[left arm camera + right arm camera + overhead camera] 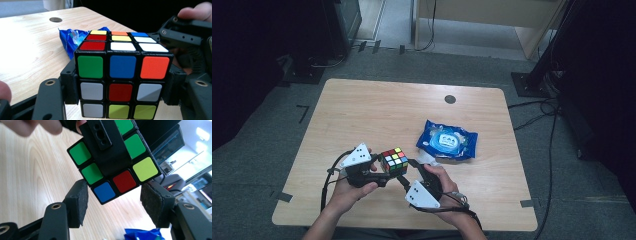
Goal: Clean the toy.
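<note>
A scrambled Rubik's cube (393, 161) is held above the wooden table (362, 110), near its front edge. My left gripper (386, 171) is shut on it. In the left gripper view the cube (122, 75) sits between the two black jaws, with pads (70, 85) pressed on its left and right sides. My right gripper (410, 172) stands open just right of the cube. In the right gripper view the cube's lower corner (117, 182) hangs between the open pads (80, 202), with a gap on each side. The left gripper's jaw crosses the cube's green face.
A blue plastic packet (447, 140) lies flat on the table, right of and beyond the cube, and shows behind the cube as a blue packet (72, 40). A dark round hole (450, 99) marks the far side of the table. Cables and black stands surround the table on the floor.
</note>
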A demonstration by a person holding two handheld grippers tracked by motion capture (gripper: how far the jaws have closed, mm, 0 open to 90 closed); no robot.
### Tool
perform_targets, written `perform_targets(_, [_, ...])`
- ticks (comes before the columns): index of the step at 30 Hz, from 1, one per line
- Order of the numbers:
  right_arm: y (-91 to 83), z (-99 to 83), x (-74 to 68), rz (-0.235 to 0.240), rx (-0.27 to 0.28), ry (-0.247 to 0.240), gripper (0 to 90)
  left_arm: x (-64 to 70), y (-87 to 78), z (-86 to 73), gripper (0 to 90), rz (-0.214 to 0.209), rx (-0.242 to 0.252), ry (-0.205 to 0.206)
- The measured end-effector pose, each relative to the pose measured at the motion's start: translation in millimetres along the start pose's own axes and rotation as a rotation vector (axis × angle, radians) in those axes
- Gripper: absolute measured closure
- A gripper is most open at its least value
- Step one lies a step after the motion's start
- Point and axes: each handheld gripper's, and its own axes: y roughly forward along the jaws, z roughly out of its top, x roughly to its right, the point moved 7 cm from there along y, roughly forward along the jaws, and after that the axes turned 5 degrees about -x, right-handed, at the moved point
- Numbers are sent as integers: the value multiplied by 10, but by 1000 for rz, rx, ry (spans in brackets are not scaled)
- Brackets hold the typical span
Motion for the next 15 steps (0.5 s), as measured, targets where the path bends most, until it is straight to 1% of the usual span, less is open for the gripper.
perform_targets(3, [-13,4,14,16,13,28,402,7,-14,21,341,13,19,12])
perform_targets(5, [-26,17,30,31,26,61,396,-20,-39,31,342,28,35,4])
perform_targets(7, [-40,12,63,42,28,105,381,-71,-79,45,343,46,65,-15])
perform_targets(9, [-37,-27,115,49,10,171,375,-112,-113,56,343,67,88,-24])
perform_targets(10, [-31,-54,142,60,4,218,384,-129,-130,62,343,77,101,-23])
perform_targets(12, [-6,-130,197,93,-12,344,388,-154,-157,67,343,96,118,-13])
perform_targets(13, [10,-180,217,112,-26,417,396,-163,-163,66,342,104,126,-9])
perform_targets(14, [36,-242,246,122,-40,465,405,-174,-168,63,342,112,131,-3])
perform_targets(15, [62,-313,270,128,-65,519,409,-186,-169,55,343,120,130,0])
